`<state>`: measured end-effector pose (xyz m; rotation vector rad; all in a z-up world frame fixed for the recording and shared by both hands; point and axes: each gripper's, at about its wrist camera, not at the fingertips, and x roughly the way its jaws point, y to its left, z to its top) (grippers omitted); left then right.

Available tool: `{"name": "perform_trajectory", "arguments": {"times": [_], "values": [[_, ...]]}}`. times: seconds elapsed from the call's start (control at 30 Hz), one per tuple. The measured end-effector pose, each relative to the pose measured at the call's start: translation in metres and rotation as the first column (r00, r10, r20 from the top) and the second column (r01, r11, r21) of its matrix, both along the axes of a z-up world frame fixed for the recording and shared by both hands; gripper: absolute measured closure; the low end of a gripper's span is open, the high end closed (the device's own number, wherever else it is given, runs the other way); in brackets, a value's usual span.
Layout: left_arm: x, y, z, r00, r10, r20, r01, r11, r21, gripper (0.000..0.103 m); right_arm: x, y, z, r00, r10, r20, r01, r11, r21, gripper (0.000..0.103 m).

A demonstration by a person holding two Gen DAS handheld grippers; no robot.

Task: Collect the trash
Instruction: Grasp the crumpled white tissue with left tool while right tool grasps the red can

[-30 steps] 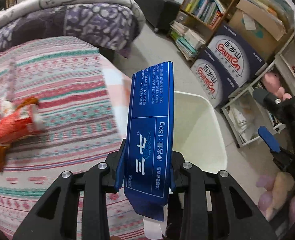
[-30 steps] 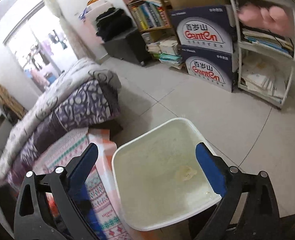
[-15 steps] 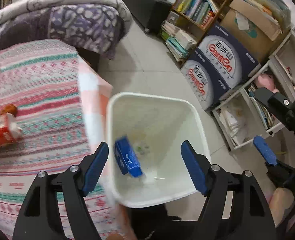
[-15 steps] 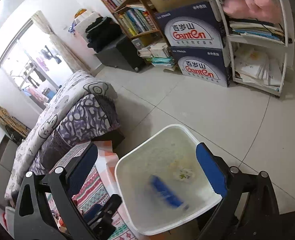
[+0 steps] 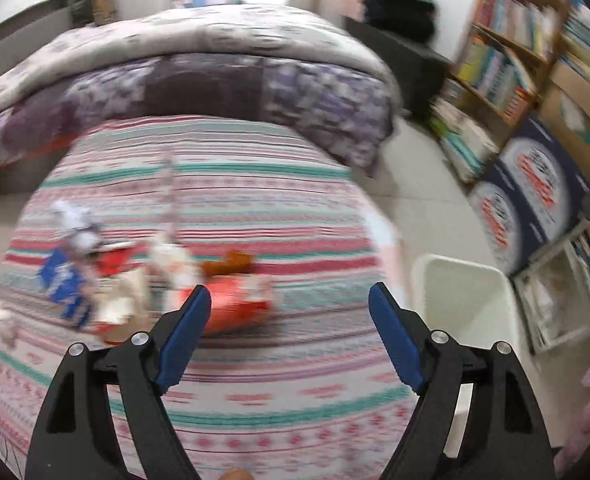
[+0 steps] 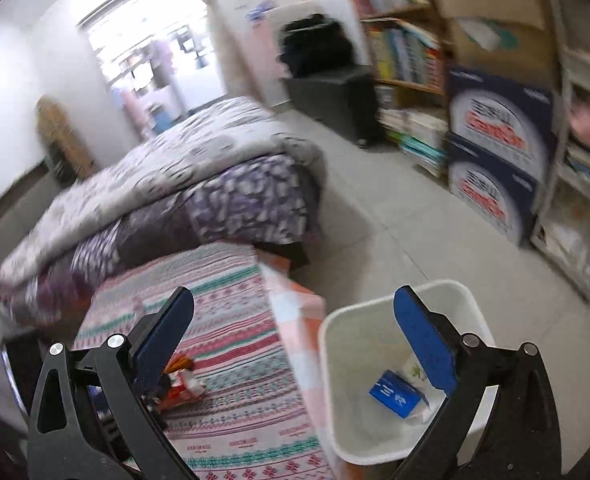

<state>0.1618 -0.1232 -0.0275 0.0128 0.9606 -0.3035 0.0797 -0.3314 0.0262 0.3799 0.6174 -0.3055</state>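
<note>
A white bin (image 6: 405, 384) stands on the floor beside the striped table; the blue box (image 6: 394, 393) lies at its bottom. The same bin (image 5: 461, 304) shows at right in the left wrist view. My left gripper (image 5: 289, 300) hangs over the striped tablecloth (image 5: 223, 208), its jaws opening wider with nothing between them. Just beyond its left pad lies a red wrapper (image 5: 235, 308), with a heap of blurred trash (image 5: 95, 276) further left, including a blue wrapper (image 5: 61, 280). My right gripper (image 6: 293, 328) is open and empty above the table edge and bin.
A bed with a purple and grey quilt (image 5: 199, 64) lies behind the table. Bookshelves (image 6: 399, 52), stacked blue-and-white cartons (image 6: 495, 152) and a white shelf unit (image 6: 583, 208) line the right wall. Grey tiled floor (image 6: 427, 232) runs between them.
The left gripper let go of the blue box, which dropped into the bin, then swung left over the table toward the trash heap. The right gripper lifted and rolled, still open.
</note>
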Motion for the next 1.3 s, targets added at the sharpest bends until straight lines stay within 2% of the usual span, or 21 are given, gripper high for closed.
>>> {"name": "perform_trajectory", "arguments": {"times": [0.1,0.2,0.33,0.4,0.53,0.67,0.77,0.83,0.97,1.03,1.13,1.2,1.23,1.27,1.3], "values": [[0.013,0.038,-0.006,0.996,0.092,-0.014,-0.092,0.996,0.004,0.023,0.023,0.025,-0.006,0.996,0.073,-0.046,-0.075,0.996,-0.053,0.007],[0.025,0.081,-0.016,0.980,0.196,-0.043,-0.194,0.980,0.040,0.023,0.046,0.047,-0.023,0.987,0.129,-0.101,-0.136,0.988,-0.071,0.007],[0.042,0.143,-0.022,0.935,0.351,-0.053,-0.346,0.934,0.083,0.023,0.064,0.071,-0.050,0.971,0.180,-0.159,-0.189,0.981,-0.044,0.007],[0.049,0.176,-0.026,0.897,0.437,-0.058,-0.430,0.897,0.101,0.023,0.072,0.082,-0.060,0.962,0.203,-0.183,-0.209,0.978,-0.009,0.007],[0.060,0.243,-0.036,0.794,0.605,-0.066,-0.591,0.792,0.150,0.023,0.083,0.110,-0.071,0.945,0.257,-0.201,-0.260,0.966,0.012,0.007],[0.067,0.290,-0.056,0.701,0.707,-0.094,-0.683,0.704,0.194,0.023,0.091,0.134,-0.085,0.928,0.290,-0.235,-0.284,0.957,0.060,0.007],[0.070,0.314,-0.072,0.646,0.753,-0.128,-0.721,0.656,0.220,0.023,0.097,0.139,-0.097,0.918,0.294,-0.268,-0.267,0.954,0.132,0.007],[0.071,0.326,-0.080,0.623,0.768,-0.149,-0.734,0.639,0.230,0.023,0.100,0.140,-0.107,0.915,0.287,-0.284,-0.243,0.953,0.178,0.007],[0.074,0.341,-0.099,0.595,0.777,-0.204,-0.737,0.629,0.247,0.023,0.104,0.140,-0.123,0.912,0.262,-0.314,-0.179,0.946,0.272,0.007],[0.074,0.348,-0.109,0.583,0.774,-0.247,-0.736,0.632,0.242,0.023,0.105,0.141,-0.130,0.912,0.255,-0.322,-0.147,0.935,0.324,0.007],[0.074,0.355,-0.120,0.589,0.756,-0.286,-0.724,0.651,0.229,0.023,0.108,0.143,-0.137,0.910,0.248,-0.332,-0.120,0.925,0.360,0.007],[0.074,0.356,-0.123,0.602,0.744,-0.288,-0.715,0.664,0.221,0.028,0.109,0.144,-0.141,0.910,0.239,-0.339,-0.107,0.925,0.365,0.007],[0.073,0.355,-0.122,0.617,0.734,-0.284,-0.705,0.676,0.215,0.038,0.110,0.144,-0.143,0.911,0.231,-0.342,-0.097,0.926,0.366,0.007],[0.073,0.354,-0.120,0.633,0.722,-0.279,-0.693,0.689,0.210,0.053,0.110,0.144,-0.144,0.911,0.227,-0.344,-0.091,0.924,0.370,0.007],[0.076,0.352,-0.120,0.647,0.710,-0.279,-0.682,0.702,0.204,0.060,0.111,0.143,-0.147,0.910,0.225,-0.348,-0.083,0.921,0.380,0.007]]}}
